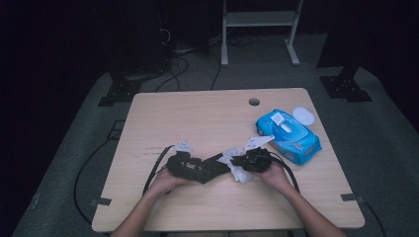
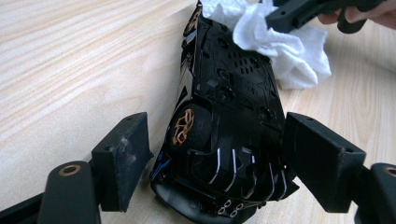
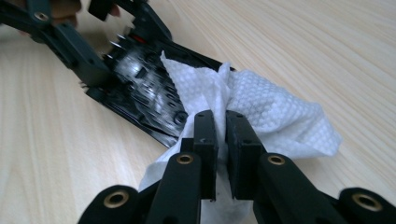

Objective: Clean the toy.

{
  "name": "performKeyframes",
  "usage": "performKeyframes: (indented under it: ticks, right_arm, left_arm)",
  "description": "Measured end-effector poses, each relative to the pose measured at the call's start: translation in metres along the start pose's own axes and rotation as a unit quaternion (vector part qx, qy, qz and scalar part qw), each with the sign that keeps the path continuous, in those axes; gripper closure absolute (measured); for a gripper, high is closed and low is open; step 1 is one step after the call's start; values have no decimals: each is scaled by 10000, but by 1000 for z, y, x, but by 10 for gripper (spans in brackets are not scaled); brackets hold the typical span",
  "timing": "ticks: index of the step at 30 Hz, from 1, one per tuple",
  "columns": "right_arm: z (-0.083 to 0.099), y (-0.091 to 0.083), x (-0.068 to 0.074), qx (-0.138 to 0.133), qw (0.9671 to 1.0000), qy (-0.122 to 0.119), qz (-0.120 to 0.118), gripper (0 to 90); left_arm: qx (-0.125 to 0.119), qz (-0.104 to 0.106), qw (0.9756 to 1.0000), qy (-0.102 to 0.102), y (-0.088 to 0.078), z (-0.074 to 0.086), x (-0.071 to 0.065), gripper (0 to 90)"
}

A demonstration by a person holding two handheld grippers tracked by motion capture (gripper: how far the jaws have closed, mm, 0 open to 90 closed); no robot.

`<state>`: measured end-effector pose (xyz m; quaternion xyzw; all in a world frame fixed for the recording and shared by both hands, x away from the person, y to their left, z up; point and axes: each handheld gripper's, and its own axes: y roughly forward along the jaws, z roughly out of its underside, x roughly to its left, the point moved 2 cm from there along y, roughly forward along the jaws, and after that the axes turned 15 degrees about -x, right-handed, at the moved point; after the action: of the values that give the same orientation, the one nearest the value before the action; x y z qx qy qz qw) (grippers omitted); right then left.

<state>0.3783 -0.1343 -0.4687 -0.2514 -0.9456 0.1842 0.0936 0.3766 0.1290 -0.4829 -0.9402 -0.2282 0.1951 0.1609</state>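
The right gripper (image 3: 221,126), pinching the white wipe (image 3: 275,112), has the upturned black toy car (image 3: 140,88) stretching toward eleven o'clock, the left gripper (image 2: 215,154) spread around its tail.

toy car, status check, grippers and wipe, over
Left gripper jaws straddle the black toy car, left one off it. Right gripper shut on the white wipe, against the car's underside. Nothing in the way.

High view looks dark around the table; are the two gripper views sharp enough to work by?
High view: table lit, surroundings black. Left gripper view: toy car sharp, slight glare on its underside. Right gripper view: wipe crisp, car behind it blurred and glinting.
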Motion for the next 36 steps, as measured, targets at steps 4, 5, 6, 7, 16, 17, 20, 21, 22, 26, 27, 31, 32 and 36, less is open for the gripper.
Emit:
performKeyframes:
  ticks: [4,5,6,7,16,17,20,21,22,26,27,31,32,36]
  right_arm:
    - [4,0,3,47,10000,-76,-23,829]
    - [5,0,3,47,10000,-54,-30,829]
    - [5,-1,3,34,10000,-29,-34,831]
    - [6,-1,3,7,10000,-21,-58,831]
    - [13,-8,11,-63,9996,-247,-74,838]
    - [14,-9,13,-73,9995,-289,-68,839]
    - [16,-12,16,-82,9992,-375,-72,841]
    - [16,-12,16,-82,9992,-395,-67,841]
    - [16,-13,17,-83,9992,-398,-58,842]
    - [16,-13,18,-80,9991,-425,-41,841]
    - [16,-13,18,-87,9990,-431,-42,841]
    - [17,-13,18,-127,9991,-409,-20,841]
    - [17,-13,18,-131,9991,-402,-17,841]
    - [18,-14,18,-160,9990,-417,-8,841]
  left_arm:
    - [2,-25,10000,56,0,0,-2,232]
    - [-7,-20,10000,71,0,0,-2,232]
    - [-15,-18,10000,64,0,0,-3,232]
    - [-4,-24,9999,113,0,0,-3,230]
    - [6,-122,9997,216,-3,1,-10,219]
    - [20,-120,9997,197,-3,2,-10,219]
    - [65,-87,9999,-23,-2,2,-8,222]
    - [109,-64,9998,-136,-3,2,-7,229]
    - [134,-36,9996,-239,-2,2,-7,235]
    - [252,33,9983,-521,-1,2,-4,257]
    - [302,41,9980,-556,-2,1,-4,259]
    - [358,100,9978,-558,-2,1,-5,267]
    - [357,102,9979,-528,-2,1,-5,268]
    - [326,68,9991,-279,-3,0,-9,270]
